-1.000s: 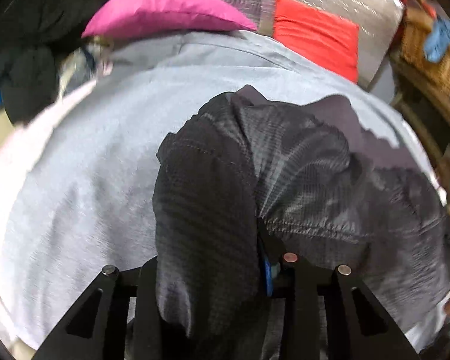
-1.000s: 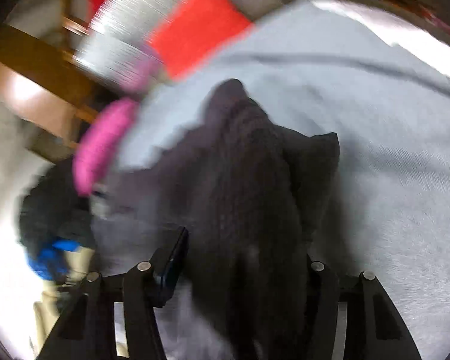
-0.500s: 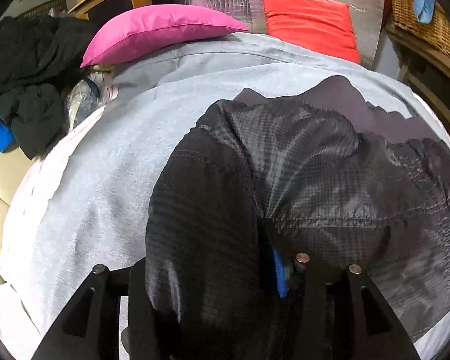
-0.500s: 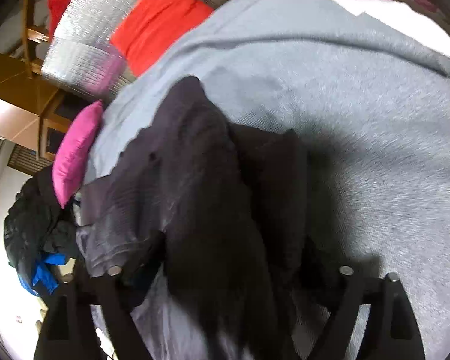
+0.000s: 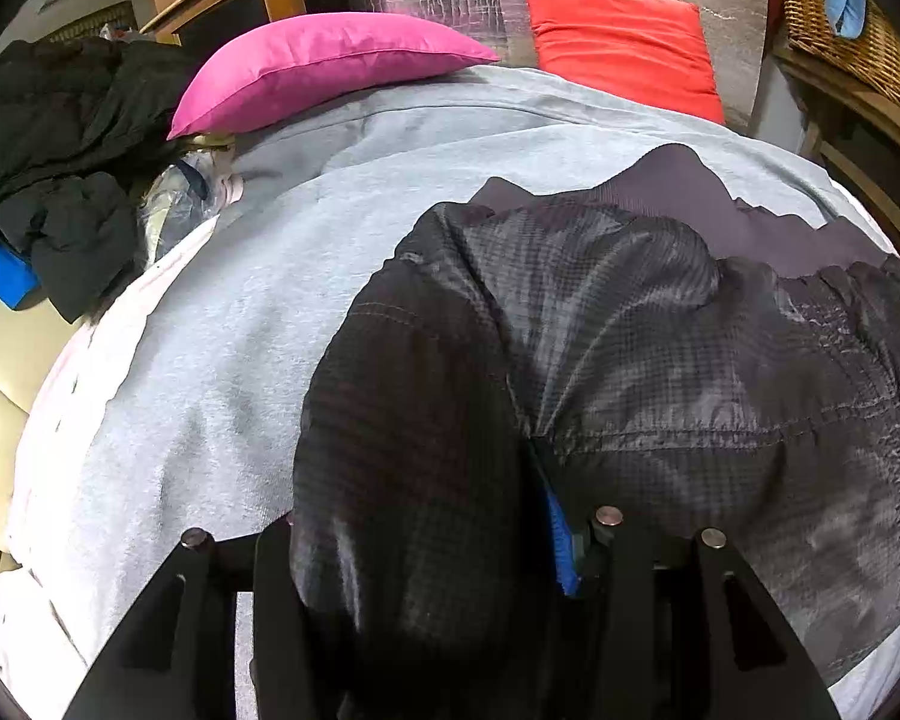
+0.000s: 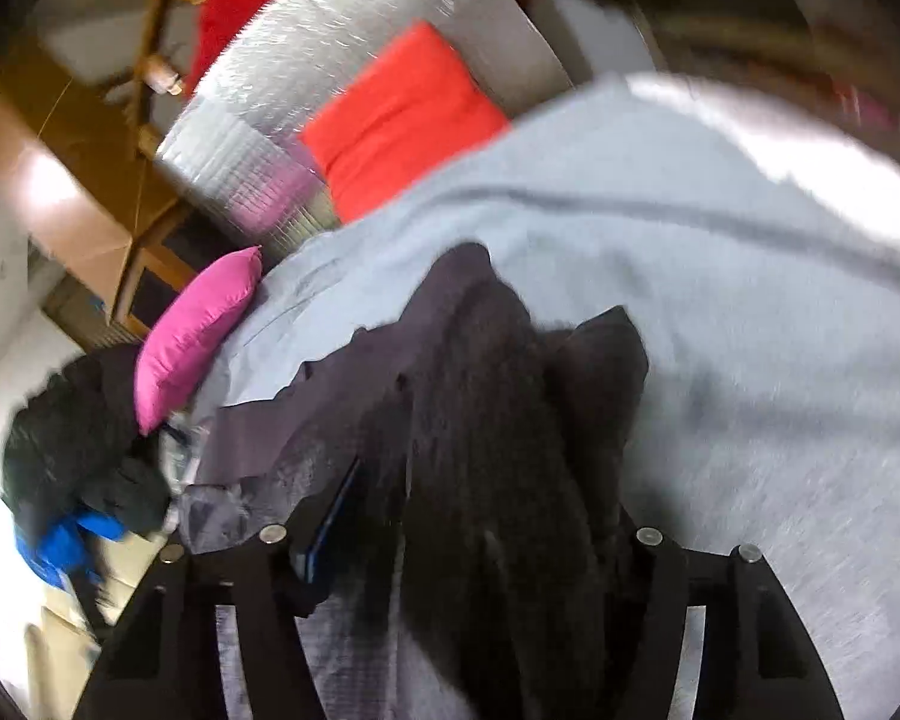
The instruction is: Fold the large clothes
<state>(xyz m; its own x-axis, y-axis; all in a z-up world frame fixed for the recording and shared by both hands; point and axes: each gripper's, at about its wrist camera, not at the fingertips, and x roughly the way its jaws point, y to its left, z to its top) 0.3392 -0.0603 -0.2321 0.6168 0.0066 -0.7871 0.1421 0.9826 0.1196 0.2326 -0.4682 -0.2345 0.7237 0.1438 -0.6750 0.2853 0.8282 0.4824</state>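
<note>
Grey bedspread (image 5: 222, 360) bears dark jacket (image 5: 660, 372), bunched between left claw (image 5: 426, 552) fingers.

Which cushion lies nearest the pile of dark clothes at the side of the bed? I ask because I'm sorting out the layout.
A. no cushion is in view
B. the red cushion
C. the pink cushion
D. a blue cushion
C: the pink cushion lies right beside the pile of dark clothes, while the red cushion leans farther along against the silver backing.
</note>
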